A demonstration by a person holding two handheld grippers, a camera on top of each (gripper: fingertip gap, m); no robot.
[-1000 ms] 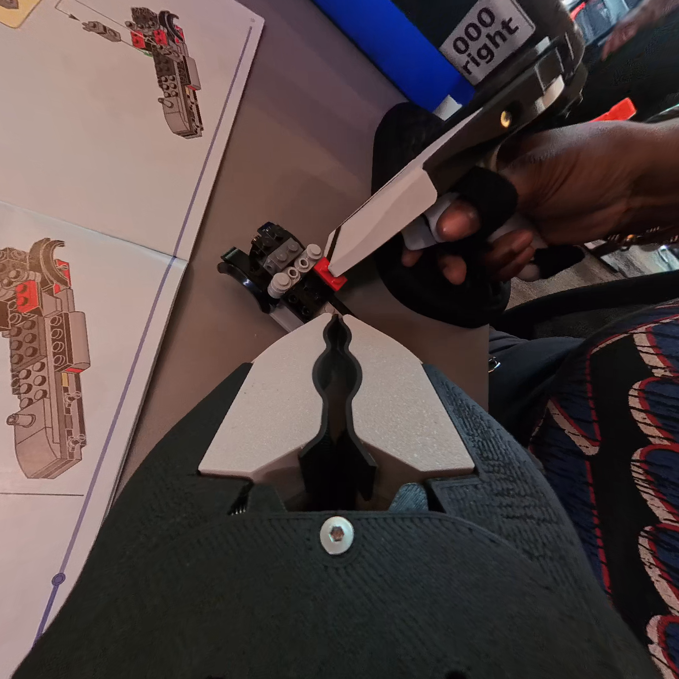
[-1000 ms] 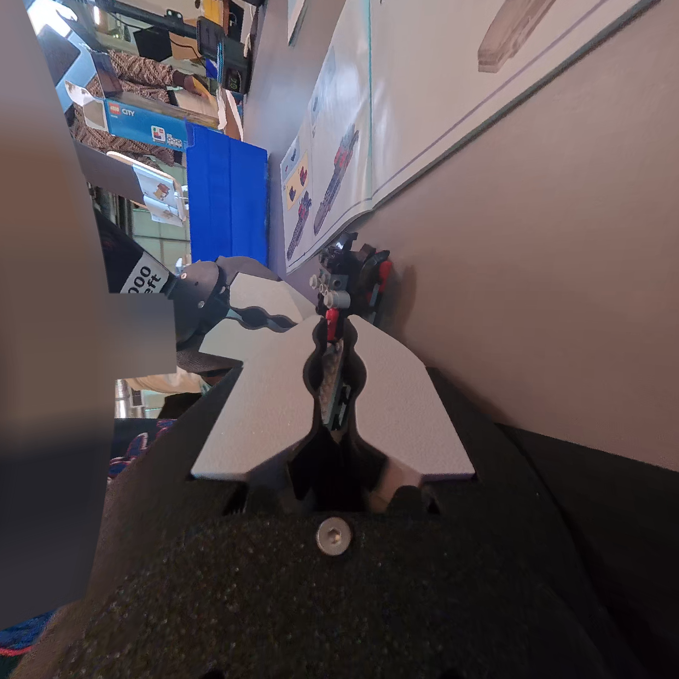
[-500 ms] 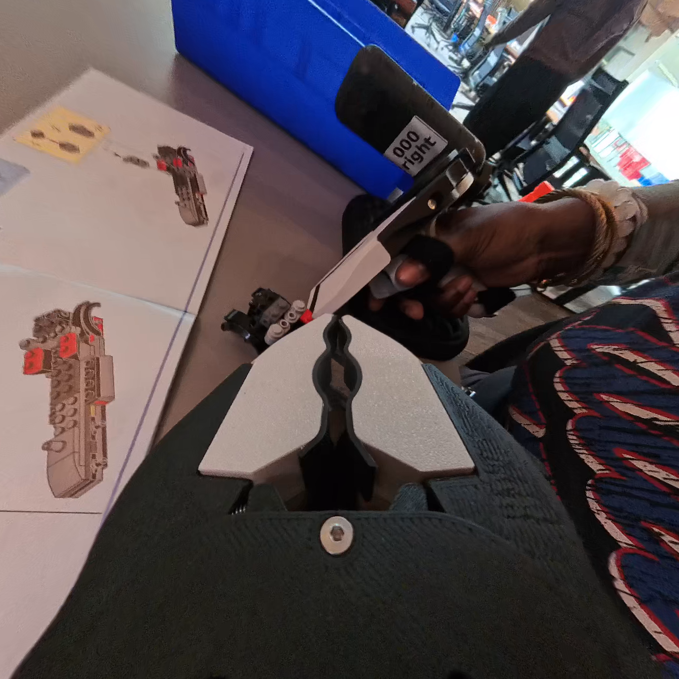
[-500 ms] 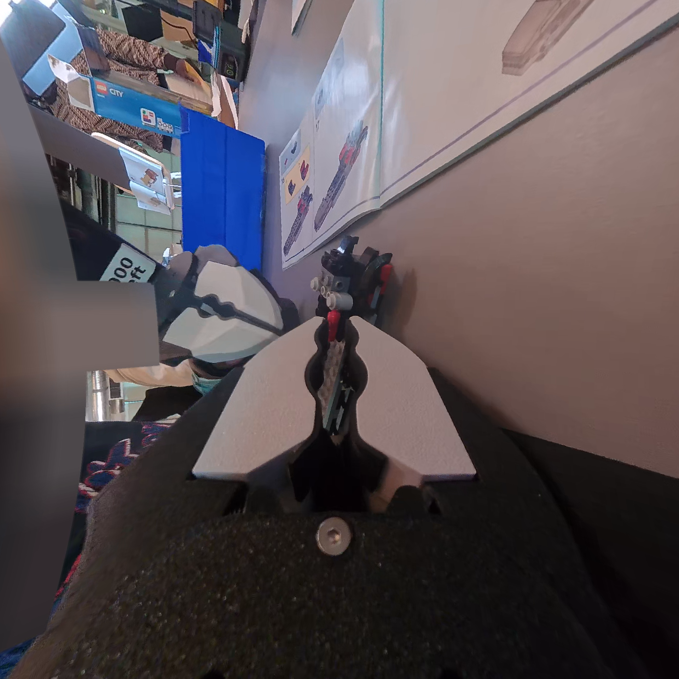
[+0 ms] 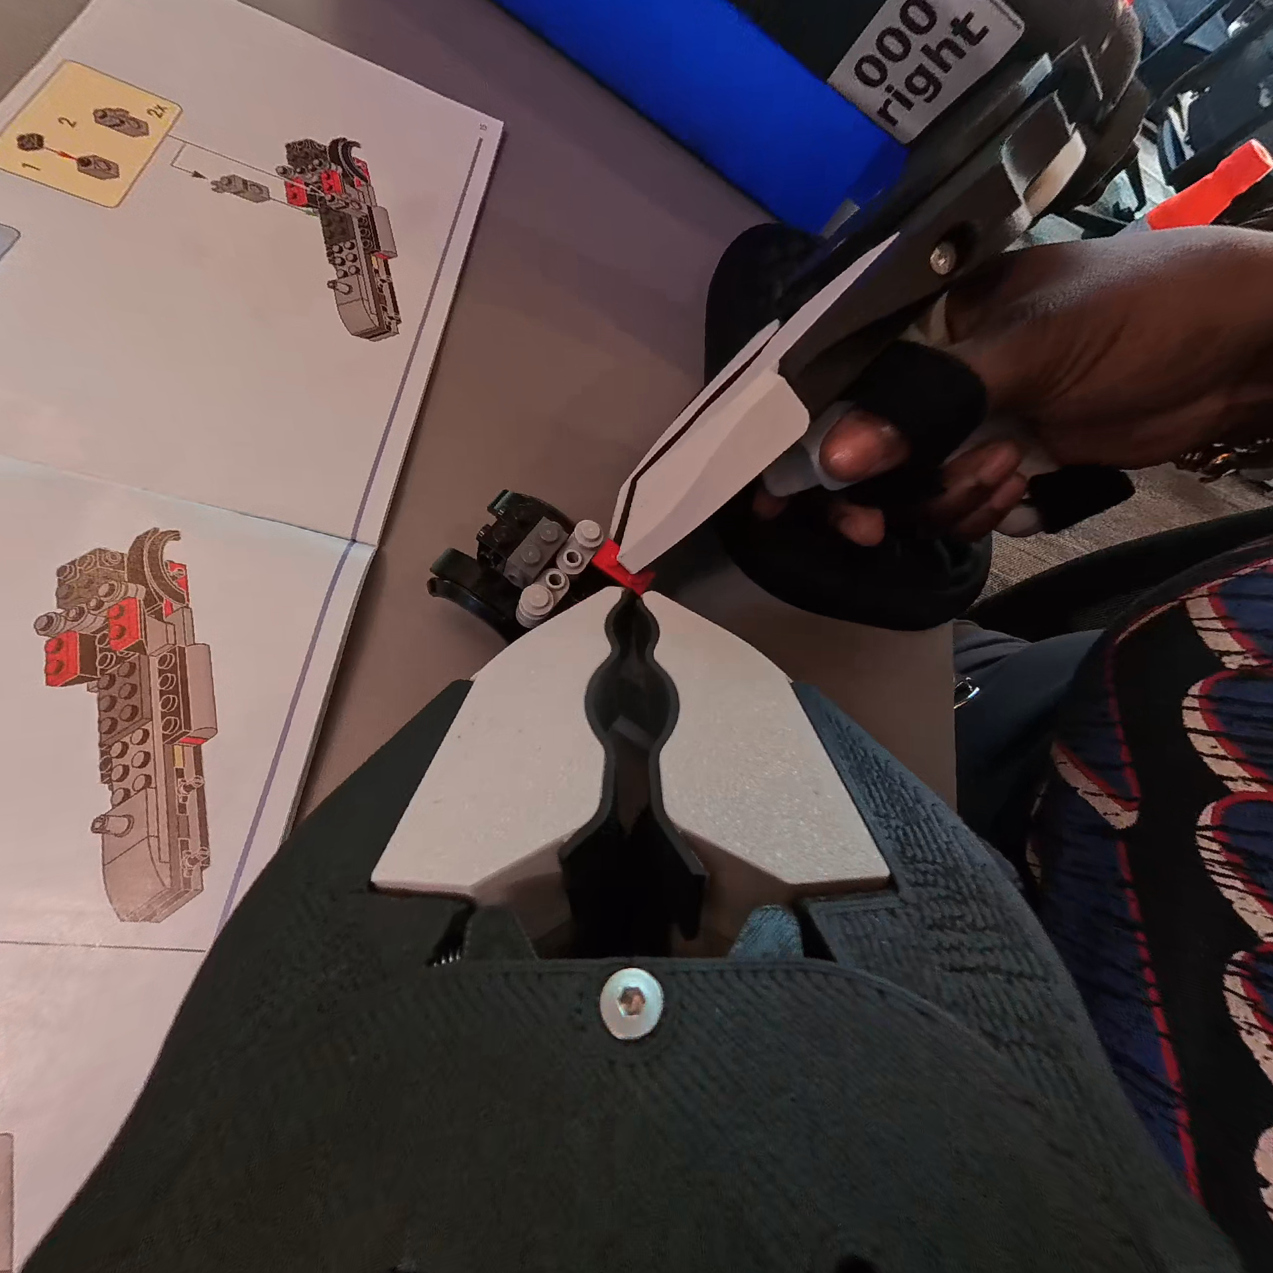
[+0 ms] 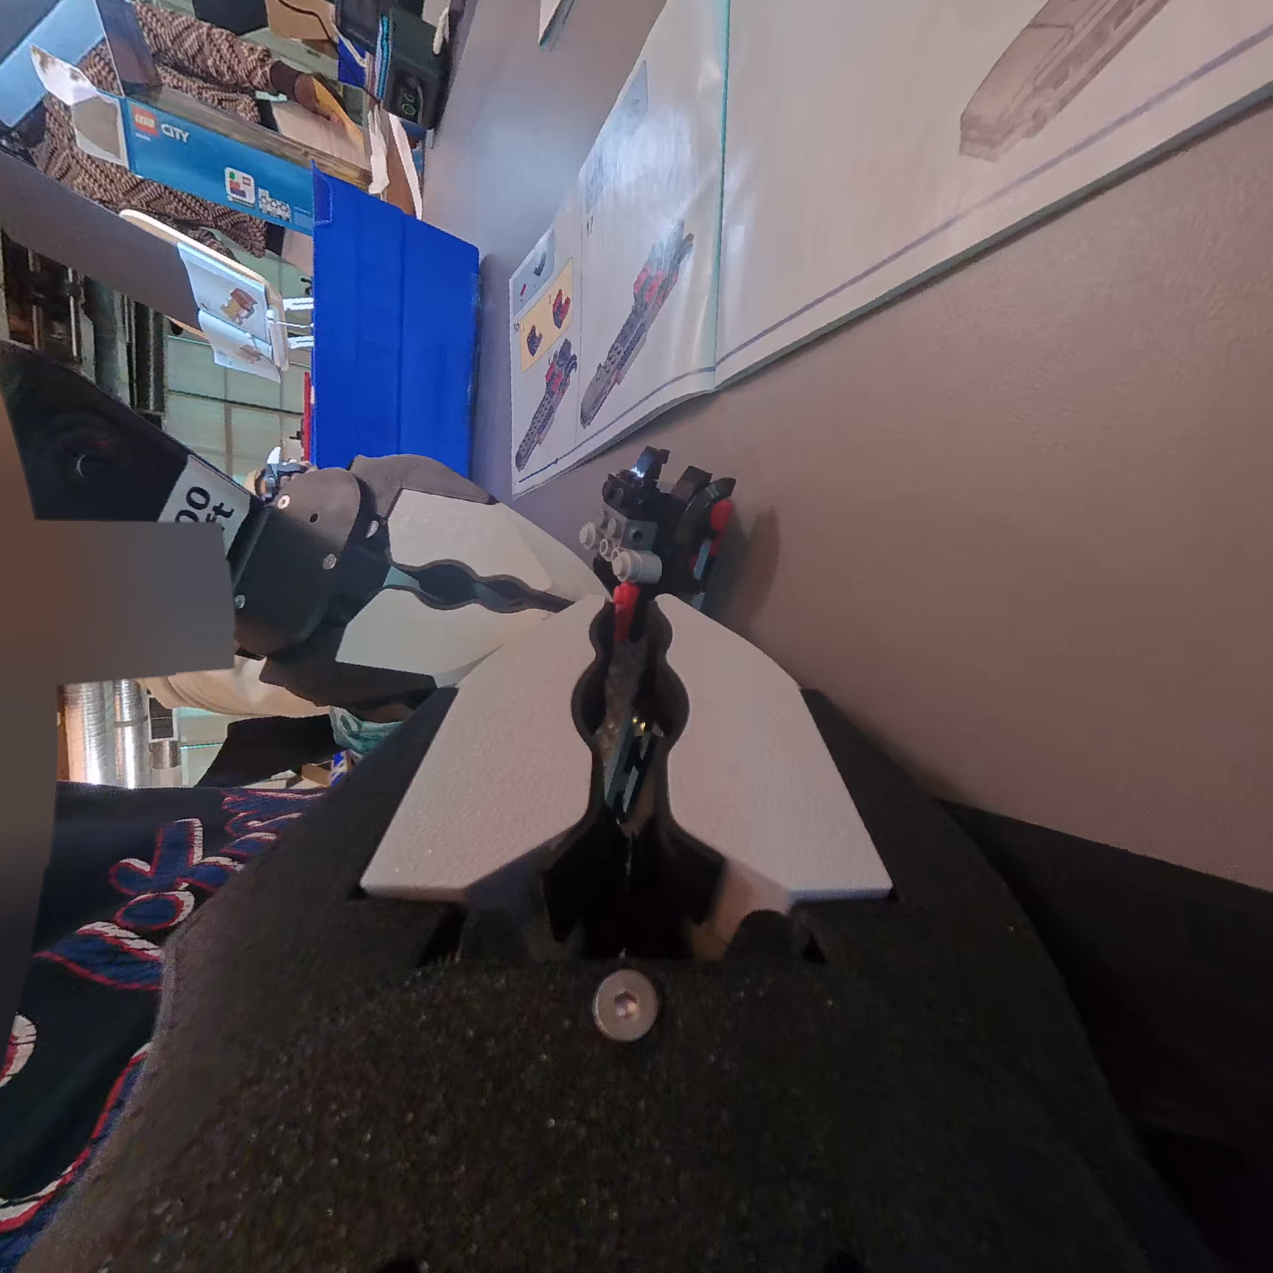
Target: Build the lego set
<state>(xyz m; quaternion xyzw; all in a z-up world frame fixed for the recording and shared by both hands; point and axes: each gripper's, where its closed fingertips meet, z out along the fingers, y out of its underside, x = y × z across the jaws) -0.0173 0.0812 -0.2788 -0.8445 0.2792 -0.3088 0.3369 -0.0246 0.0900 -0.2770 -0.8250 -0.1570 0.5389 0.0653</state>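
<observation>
Red plastic marks the work: in the left wrist view the right gripper pinches a small red piece at its tips against the dark lego model lying on the grey table, likely to press it on beside the open instruction booklet. The left gripper is closed with nothing visible between its fingers, and hides the model's near end.

In the right wrist view the red piece sits clamped at the tips; the model lies just beyond, its far side hidden.
</observation>
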